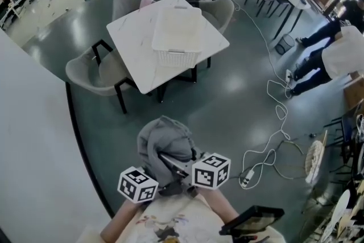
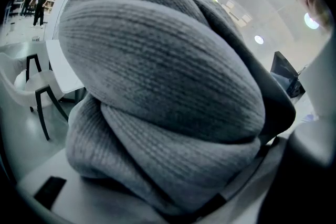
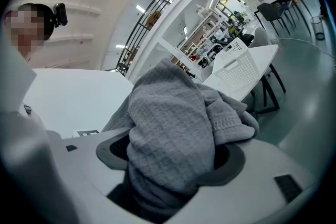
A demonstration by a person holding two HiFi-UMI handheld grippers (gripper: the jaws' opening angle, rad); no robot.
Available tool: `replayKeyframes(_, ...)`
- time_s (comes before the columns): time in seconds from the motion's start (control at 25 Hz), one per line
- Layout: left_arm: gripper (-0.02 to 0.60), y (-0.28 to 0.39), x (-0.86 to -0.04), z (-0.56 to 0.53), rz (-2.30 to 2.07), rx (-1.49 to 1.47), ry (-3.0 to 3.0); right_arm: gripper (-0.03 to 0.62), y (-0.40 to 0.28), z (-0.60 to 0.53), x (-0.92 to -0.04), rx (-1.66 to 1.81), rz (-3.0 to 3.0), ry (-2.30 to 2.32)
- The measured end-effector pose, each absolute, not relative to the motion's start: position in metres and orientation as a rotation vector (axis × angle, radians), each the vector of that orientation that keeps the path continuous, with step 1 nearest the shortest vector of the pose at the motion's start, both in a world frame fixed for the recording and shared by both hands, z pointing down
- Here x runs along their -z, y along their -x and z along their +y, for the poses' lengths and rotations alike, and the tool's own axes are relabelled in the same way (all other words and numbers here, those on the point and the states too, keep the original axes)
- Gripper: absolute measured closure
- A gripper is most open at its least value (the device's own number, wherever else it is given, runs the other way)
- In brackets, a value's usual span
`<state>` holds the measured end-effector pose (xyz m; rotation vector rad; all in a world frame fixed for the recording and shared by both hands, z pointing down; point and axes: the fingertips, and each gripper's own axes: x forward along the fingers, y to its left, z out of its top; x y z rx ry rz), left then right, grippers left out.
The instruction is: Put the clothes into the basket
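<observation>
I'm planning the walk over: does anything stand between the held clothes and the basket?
Nothing visible does. The floor between the clothes and the basket on the table lies bare; the nearest chair stands left of that line, the cable well to its right.

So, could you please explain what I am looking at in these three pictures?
There is no robot here. A person carries a hand-held gripper in each hand, and the marker cubes are part of those grippers. The head view comes from a camera on the person's head, looking down. The other two views come from cameras riding on the left gripper and the right gripper, each looking along its own fingers. Both grippers are closed on a bundle of grey clothes. Ahead stands a white table with a white basket on it.
</observation>
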<state>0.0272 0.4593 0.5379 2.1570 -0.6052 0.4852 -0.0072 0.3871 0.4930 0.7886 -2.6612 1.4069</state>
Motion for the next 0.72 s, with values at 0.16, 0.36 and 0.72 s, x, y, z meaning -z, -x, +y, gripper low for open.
replayKeyframes(0.16,0.302,-0.04,-0.535,0.433,-0.616,-0.509,-2.161,0.272,-0.008,0.361,-0.489,-1.413,-2.68,-0.783)
replayKeyframes(0.36,0.302,-0.063,-0.537,0.402,-0.63,-0.545,-2.16,0.272,-0.031,0.33,-0.489,-1.439,-2.708,-0.765)
replayKeyframes(0.72,0.302,-0.095,-0.541,0.37,-0.64,-0.593,-2.154,0.272,-0.066,0.297,-0.495,-1.479,-2.732,-0.755)
